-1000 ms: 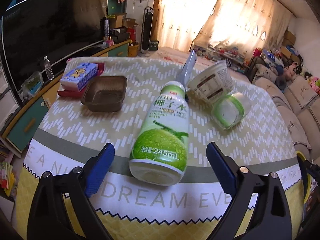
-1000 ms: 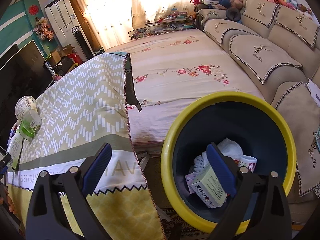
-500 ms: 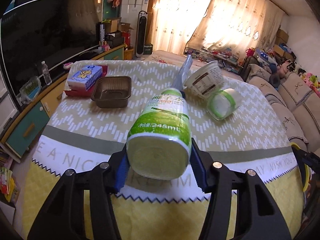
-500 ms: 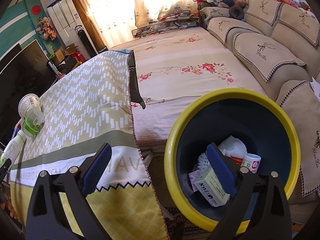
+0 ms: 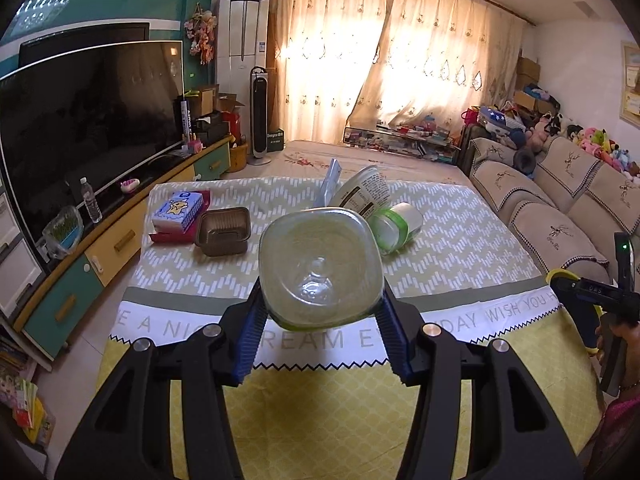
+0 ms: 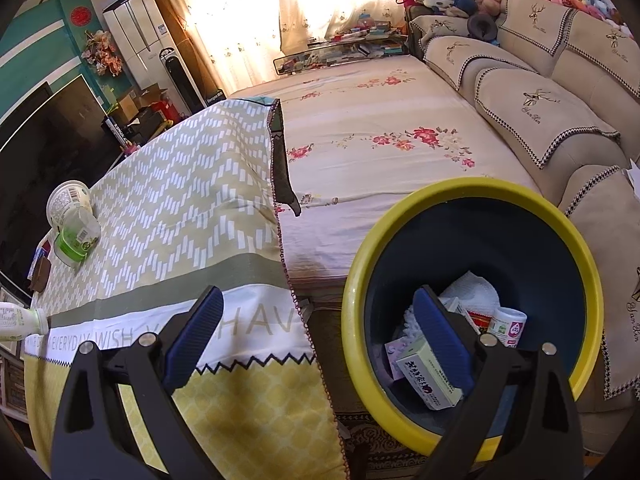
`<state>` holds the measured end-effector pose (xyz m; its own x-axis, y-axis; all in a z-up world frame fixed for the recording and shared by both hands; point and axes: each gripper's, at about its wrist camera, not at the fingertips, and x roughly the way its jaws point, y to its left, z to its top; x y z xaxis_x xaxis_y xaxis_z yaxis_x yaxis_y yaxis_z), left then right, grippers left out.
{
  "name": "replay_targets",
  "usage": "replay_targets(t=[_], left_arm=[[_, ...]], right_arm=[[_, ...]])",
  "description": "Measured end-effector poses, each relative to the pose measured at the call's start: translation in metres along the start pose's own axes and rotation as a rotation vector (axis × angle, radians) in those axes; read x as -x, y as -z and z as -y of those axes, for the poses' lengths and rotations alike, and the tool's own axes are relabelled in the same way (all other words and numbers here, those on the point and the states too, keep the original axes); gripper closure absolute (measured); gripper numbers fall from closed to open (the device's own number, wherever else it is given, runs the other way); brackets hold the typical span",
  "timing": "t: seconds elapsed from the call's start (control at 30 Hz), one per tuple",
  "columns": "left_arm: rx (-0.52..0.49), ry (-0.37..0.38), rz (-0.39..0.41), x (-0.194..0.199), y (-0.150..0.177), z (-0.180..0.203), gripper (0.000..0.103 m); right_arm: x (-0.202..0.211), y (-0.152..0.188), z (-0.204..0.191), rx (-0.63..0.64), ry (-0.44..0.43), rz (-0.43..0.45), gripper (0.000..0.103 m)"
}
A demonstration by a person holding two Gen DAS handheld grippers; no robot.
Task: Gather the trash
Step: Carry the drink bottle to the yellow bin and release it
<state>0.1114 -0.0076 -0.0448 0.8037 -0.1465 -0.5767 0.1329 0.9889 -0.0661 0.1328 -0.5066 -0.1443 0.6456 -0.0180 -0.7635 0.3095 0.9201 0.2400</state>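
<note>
The left gripper (image 5: 322, 312) pinches a green-labelled drink bottle (image 5: 319, 268) between its blue pads, base toward the camera, lifted clear of the patterned tablecloth (image 5: 460, 256). Beyond it on the cloth lie a white paper cup (image 5: 364, 196), a green-banded clear cup (image 5: 394, 226), a brown tray (image 5: 224, 234) and a blue tissue pack (image 5: 178, 212). The right gripper (image 6: 316, 336), jaws spread and empty, hangs beside the yellow-rimmed bin (image 6: 592, 280), which holds boxes and tissue.

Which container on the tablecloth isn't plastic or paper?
The brown foil tray, rectangular and open-topped, beside the blue tissue pack; the white tub and green-banded cup lie tipped.
</note>
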Motion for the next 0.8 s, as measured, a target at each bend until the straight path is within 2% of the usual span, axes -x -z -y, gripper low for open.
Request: replay_targets(t=[0.1, 0.13, 0.2, 0.27, 0.3, 0.4, 0.6, 0.7, 0.8], left_arm=[[0.016, -0.01, 0.001, -0.006, -0.008, -0.001, 0.05], [0.033, -0.026, 0.0, -0.009, -0.011, -0.002, 0.046], [0.064, -0.044, 0.012, -0.017, -0.019, -0.004, 0.029], [0.077, -0.065, 0.043, -0.025, -0.025, -0.006, 0.039], [0.082, -0.057, 0.047, -0.03, -0.028, -0.006, 0.052], [0.091, -0.047, 0.04, -0.037, -0.034, -0.005, 0.052], [0.014, -0.003, 0.029, -0.028, -0.039, 0.017, 0.052], [-0.045, 0.061, 0.029, -0.018, -0.047, 0.044, 0.052], [-0.103, 0.156, 0.027, -0.01, -0.055, 0.081, 0.052]], right_arm=[[0.001, 0.0, 0.001, 0.0, 0.001, 0.0, 0.012], [0.001, 0.0, 0.001, -0.001, 0.001, 0.0, 0.012], [0.002, 0.0, 0.001, 0.0, 0.001, 0.0, 0.012], [0.002, 0.0, 0.001, -0.001, 0.001, 0.0, 0.012], [0.002, 0.0, 0.001, 0.0, 0.001, 0.0, 0.012], [0.005, 0.001, 0.003, 0.01, 0.002, -0.002, 0.012], [0.014, -0.002, 0.015, -0.006, 0.002, 0.011, 0.012], [0.026, -0.003, 0.023, -0.004, 0.01, 0.026, 0.012], [0.042, -0.002, 0.035, -0.007, 0.029, 0.049, 0.012]])
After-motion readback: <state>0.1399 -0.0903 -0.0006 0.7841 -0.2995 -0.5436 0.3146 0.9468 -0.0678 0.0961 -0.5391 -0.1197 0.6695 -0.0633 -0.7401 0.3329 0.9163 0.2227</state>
